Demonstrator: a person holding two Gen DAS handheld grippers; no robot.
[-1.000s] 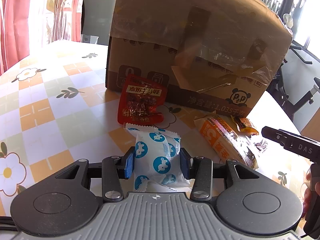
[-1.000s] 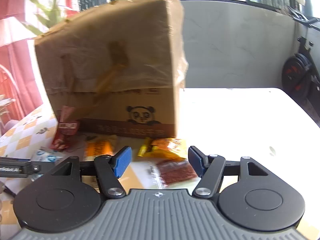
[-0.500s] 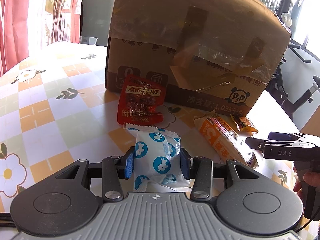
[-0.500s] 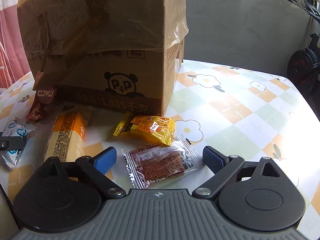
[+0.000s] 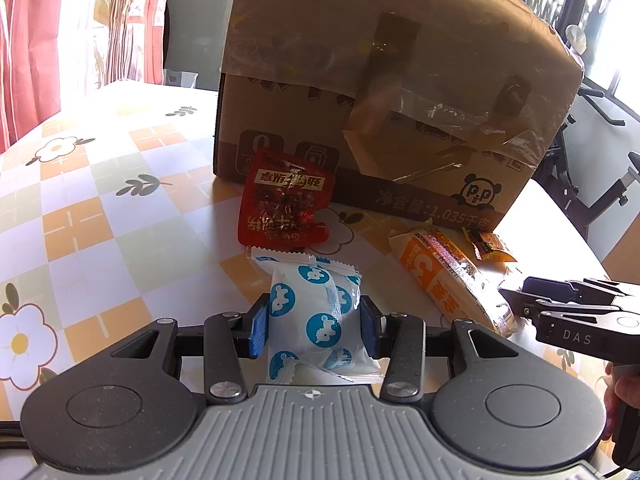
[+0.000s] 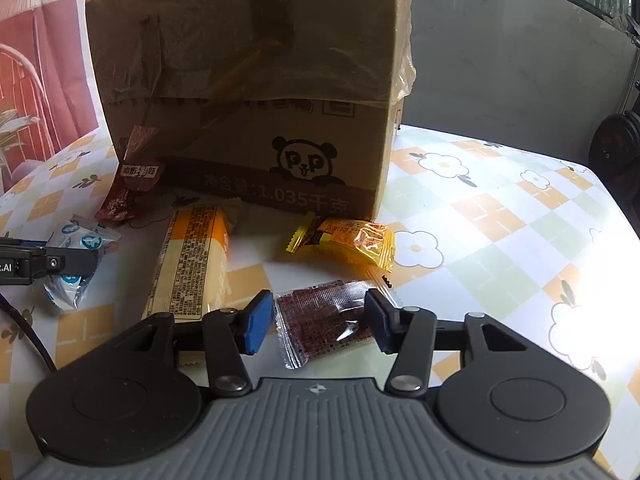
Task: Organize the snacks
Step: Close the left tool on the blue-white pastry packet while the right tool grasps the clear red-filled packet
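Note:
My left gripper point(image 5: 314, 322) is shut on a white snack pack with blue spots point(image 5: 316, 316), low over the table; the pack also shows in the right wrist view point(image 6: 76, 256). My right gripper point(image 6: 318, 322) is closing around a clear packet of brown snack point(image 6: 324, 322) on the table; its jaws stand at the packet's sides, contact unclear. A red packet point(image 5: 284, 204) leans on the cardboard box point(image 5: 392, 92). An orange bar pack point(image 5: 444, 276) and a small yellow packet point(image 6: 344, 240) lie before the box.
The large taped cardboard box point(image 6: 256, 92) with a panda logo stands at the back of the flowered tablecloth point(image 5: 88, 216). Red curtains hang at the left. An exercise bike point(image 5: 592, 184) stands beyond the table's right edge.
My right gripper has dropped down and forward to the clear brown packet, and its jaws have narrowed around it. My left gripper stays shut on the spotted pack.

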